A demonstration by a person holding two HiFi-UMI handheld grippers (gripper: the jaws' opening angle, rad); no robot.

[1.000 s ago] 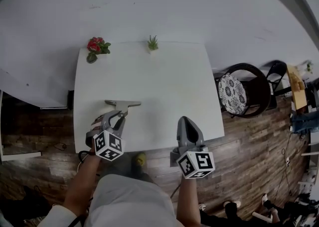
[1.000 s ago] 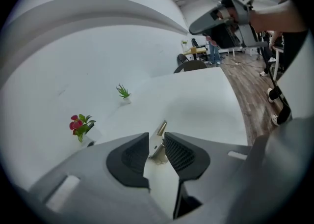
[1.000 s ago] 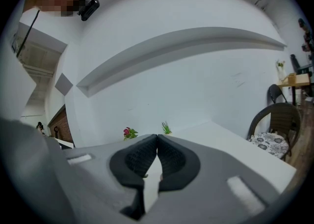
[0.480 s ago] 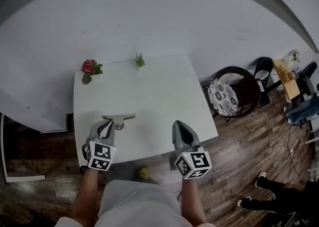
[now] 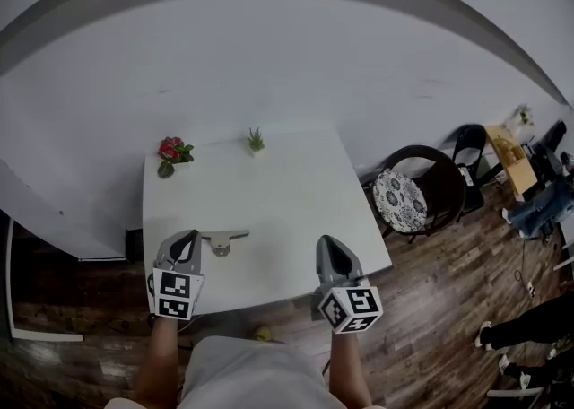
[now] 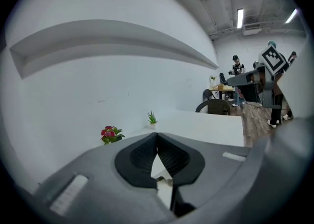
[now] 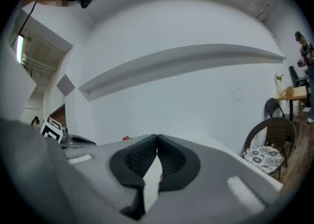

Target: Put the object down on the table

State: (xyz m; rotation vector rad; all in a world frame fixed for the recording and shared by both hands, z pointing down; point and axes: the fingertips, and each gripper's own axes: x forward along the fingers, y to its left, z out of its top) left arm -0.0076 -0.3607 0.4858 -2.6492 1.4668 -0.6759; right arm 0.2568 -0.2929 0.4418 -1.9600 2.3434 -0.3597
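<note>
A grey T-shaped tool (image 5: 222,239) lies flat on the white table (image 5: 287,192), near its front left. My left gripper (image 5: 187,237) sits just left of the tool's handle, apart from it, with its jaws shut and nothing between them. In the left gripper view the pads (image 6: 147,155) meet in a closed line. My right gripper (image 5: 326,242) hovers over the table's front right edge, also shut and empty. Its fingers (image 7: 172,158) are pressed together in the right gripper view, where the left gripper (image 7: 73,141) shows at the far left.
A red flower pot (image 5: 172,152) and a small green plant (image 5: 256,140) stand at the table's far edge. A dark chair with a patterned cushion (image 5: 408,192) stands right of the table on the wooden floor. People stand at the far right.
The left gripper's jaws stood open around the tool's handle. They have drawn back off it toward the table's near edge and closed empty. The tool stays on the table.
</note>
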